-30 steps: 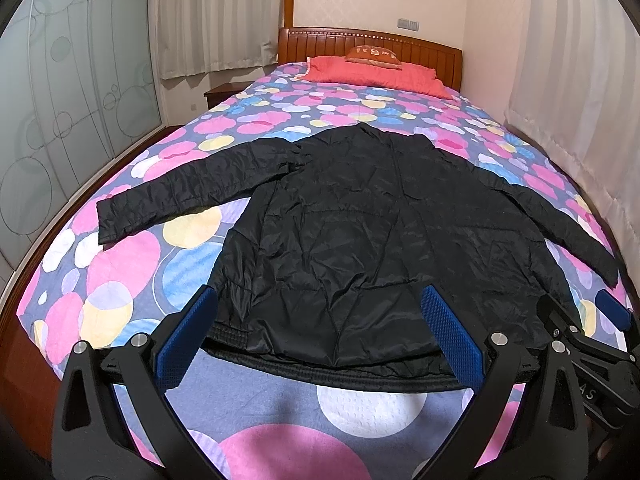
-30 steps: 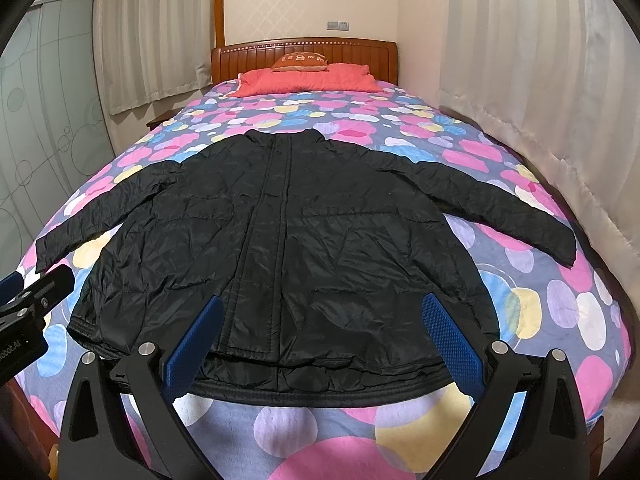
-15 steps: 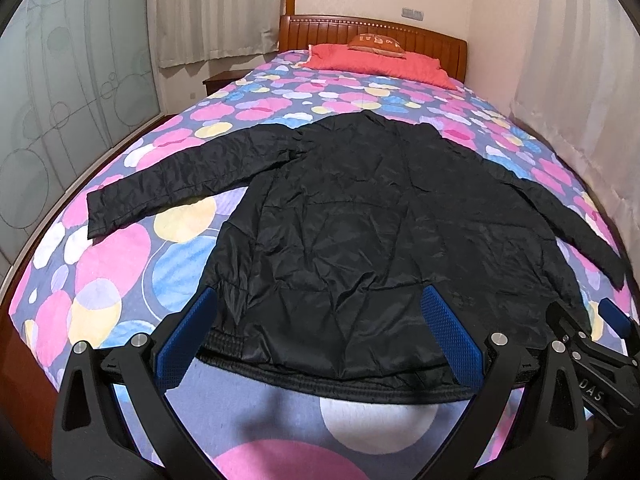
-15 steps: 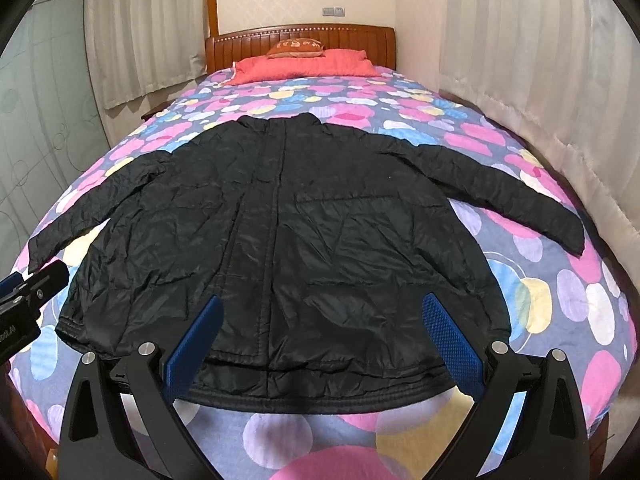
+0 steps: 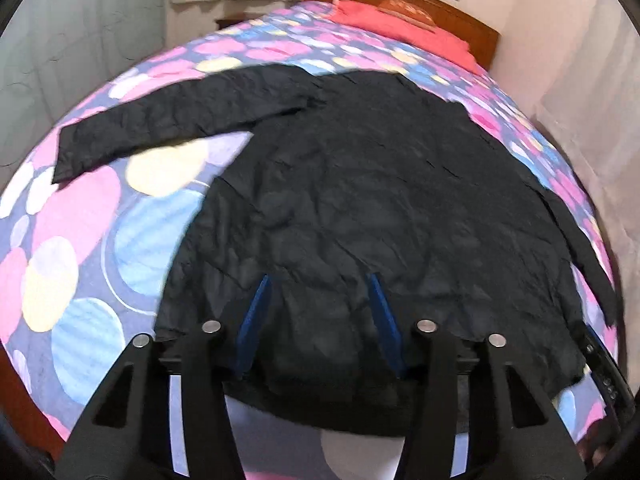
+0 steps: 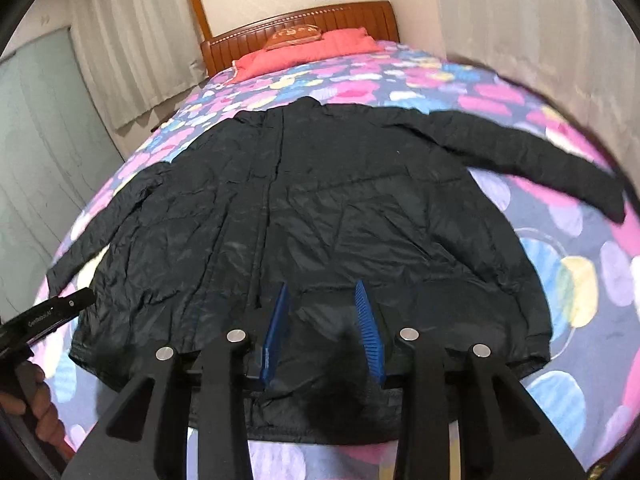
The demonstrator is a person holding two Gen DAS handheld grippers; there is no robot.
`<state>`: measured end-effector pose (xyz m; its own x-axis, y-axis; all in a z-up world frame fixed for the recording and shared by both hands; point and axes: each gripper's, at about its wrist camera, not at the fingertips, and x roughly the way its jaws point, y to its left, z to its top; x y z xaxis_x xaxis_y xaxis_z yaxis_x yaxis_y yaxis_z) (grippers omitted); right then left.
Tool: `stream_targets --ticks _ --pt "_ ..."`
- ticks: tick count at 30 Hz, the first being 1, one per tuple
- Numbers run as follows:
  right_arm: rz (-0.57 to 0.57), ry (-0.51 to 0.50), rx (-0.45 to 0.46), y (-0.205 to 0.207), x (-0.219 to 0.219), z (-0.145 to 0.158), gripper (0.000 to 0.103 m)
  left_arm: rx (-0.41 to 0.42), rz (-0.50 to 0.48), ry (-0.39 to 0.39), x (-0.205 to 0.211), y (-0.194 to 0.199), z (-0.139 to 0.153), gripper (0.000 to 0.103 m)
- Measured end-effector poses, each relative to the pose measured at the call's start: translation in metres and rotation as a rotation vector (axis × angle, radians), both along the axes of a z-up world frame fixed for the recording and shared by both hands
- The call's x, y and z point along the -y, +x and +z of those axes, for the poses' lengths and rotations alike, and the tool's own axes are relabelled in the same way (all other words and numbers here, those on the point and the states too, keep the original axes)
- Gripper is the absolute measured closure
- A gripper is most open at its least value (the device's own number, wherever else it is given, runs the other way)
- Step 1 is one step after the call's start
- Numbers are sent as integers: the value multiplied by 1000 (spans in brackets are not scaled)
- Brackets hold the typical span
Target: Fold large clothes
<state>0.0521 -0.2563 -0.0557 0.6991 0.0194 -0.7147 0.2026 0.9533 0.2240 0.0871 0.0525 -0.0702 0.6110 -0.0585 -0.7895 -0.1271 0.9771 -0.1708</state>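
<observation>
A large black padded jacket (image 5: 360, 184) lies flat on the bed, front up, both sleeves spread out to the sides; it also shows in the right wrist view (image 6: 320, 216). My left gripper (image 5: 320, 284) hovers over the jacket's lower left part near the hem, jaws partly closed with a gap, holding nothing. My right gripper (image 6: 322, 292) is over the lower middle of the jacket beside the front placket, jaws narrowed but apart, empty. The left sleeve (image 5: 160, 128) reaches to the bed's left edge, the right sleeve (image 6: 540, 160) to the right.
The bed has a quilt (image 5: 80, 240) with pink, blue and yellow circles. Red pillows (image 6: 312, 48) lie by the wooden headboard (image 6: 304, 20). Curtains (image 6: 540, 32) hang close on the right. The other gripper and a hand (image 6: 36, 320) show at the left edge.
Both grippers moved forward and down over the jacket's hem area, tilting outward. Both sets of jaws narrowed from wide open to a smaller gap.
</observation>
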Motion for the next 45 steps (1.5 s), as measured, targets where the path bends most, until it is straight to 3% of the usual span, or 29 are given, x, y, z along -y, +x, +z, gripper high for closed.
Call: stream_targets --ticks 1,3,4,9,14,16,18,23,30,32,34,36,40,45 --pt "-14 12 -2 3 7 -1 50 21 38 13 -5 3 1 10" --pt "-70 51 14 6 31 -2 28 61 98 26 -15 6 4 7" --pt "-106 75 29 7 46 -2 27 68 116 28 -20 8 4 7" --pt "-310 200 88 -1 141 -3 27 12 222 28 -57 32 -7 7" --pt "-540 306 109 -13 236 -28 28 -54 365 -10 -99 44 -28 7" --pt "-599 334 116 -9 261 -37 37 -74 400 -7 -106 48 -36 7" --pt "-663 369 131 -10 285 -47 37 -89 427 12 -113 49 -42 7" --pt "-741 446 202 -6 320 -66 37 -131 470 97 -119 54 -52 7" --pt "-810 422 294 5 348 -69 37 -180 549 132 -138 48 -63 7" --pt "-839 364 266 10 352 -68 52 -177 551 168 -140 47 -64 7" --pt "-848 350 255 12 357 -69 76 -170 557 199 -142 46 -64 7" --pt "-822 350 254 16 357 -66 88 -165 565 217 -144 43 -64 7" --pt "-762 239 290 23 335 -36 89 -150 561 246 -145 45 -66 7" --pt "-570 94 361 57 276 17 89 -139 564 253 -145 47 -69 6"
